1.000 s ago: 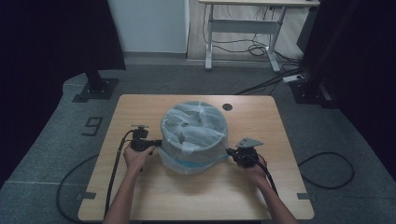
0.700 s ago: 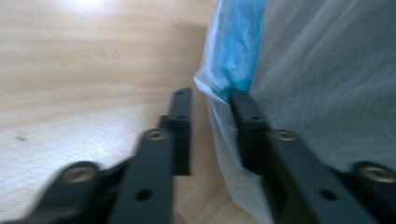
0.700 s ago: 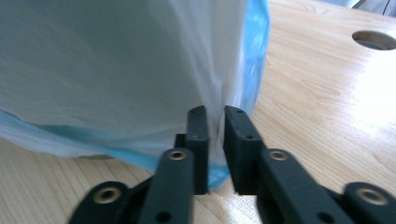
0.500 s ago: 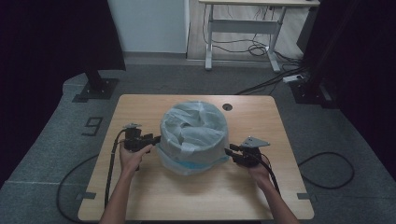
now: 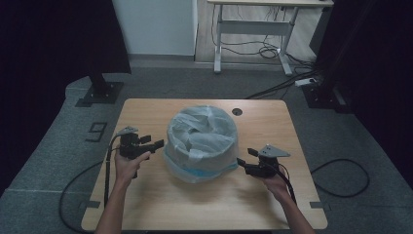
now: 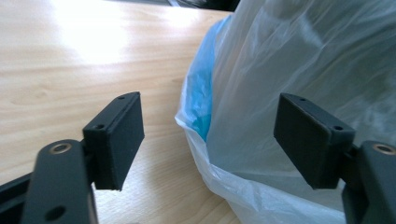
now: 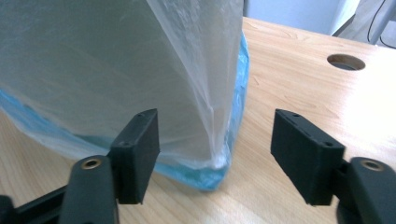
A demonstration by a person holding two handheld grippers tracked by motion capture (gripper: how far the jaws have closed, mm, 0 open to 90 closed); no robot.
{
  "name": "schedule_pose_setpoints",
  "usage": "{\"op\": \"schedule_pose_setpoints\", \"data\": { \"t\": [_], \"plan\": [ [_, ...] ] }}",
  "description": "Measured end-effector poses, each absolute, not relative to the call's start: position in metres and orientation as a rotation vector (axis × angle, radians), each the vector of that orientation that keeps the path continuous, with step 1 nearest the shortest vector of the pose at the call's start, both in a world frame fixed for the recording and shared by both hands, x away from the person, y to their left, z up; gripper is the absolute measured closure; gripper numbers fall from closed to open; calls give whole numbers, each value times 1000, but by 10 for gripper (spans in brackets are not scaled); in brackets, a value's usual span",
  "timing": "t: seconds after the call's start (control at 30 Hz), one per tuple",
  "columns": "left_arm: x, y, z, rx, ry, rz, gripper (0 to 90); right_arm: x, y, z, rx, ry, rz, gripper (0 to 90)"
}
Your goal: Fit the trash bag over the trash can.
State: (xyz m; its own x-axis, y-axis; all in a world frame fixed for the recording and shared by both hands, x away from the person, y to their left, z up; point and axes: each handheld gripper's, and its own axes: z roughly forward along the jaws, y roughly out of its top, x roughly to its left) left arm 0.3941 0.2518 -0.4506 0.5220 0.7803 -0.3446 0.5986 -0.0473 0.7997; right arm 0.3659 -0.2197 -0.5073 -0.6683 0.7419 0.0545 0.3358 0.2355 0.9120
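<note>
A bin lined with a translucent plastic bag (image 5: 202, 144) is seen at the middle of the wooden table (image 5: 160, 195). The left gripper (image 5: 152, 143) is held at its nine o'clock, the right gripper (image 5: 245, 160) at its four o'clock. Both pairs of jaws have just been opening and are parted wide, nothing being gripped; bag film is seen between them, unpressed.

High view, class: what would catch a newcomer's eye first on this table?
The round bin draped in a pale plastic bag stands at the middle of the wooden table, with blue plastic showing at its base. The left gripper and right gripper flank it, jaws open, gripping nothing.
</note>
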Motion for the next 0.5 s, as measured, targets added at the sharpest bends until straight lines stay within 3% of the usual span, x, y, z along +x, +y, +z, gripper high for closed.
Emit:
{"op": "schedule_pose_setpoints", "data": {
  "t": [0.5],
  "plan": [
    [384, 252, -410, 1766, 1054, 298, 267, 351, -251, -516, 1054, 2076, 1407, 275]
  ]
}}
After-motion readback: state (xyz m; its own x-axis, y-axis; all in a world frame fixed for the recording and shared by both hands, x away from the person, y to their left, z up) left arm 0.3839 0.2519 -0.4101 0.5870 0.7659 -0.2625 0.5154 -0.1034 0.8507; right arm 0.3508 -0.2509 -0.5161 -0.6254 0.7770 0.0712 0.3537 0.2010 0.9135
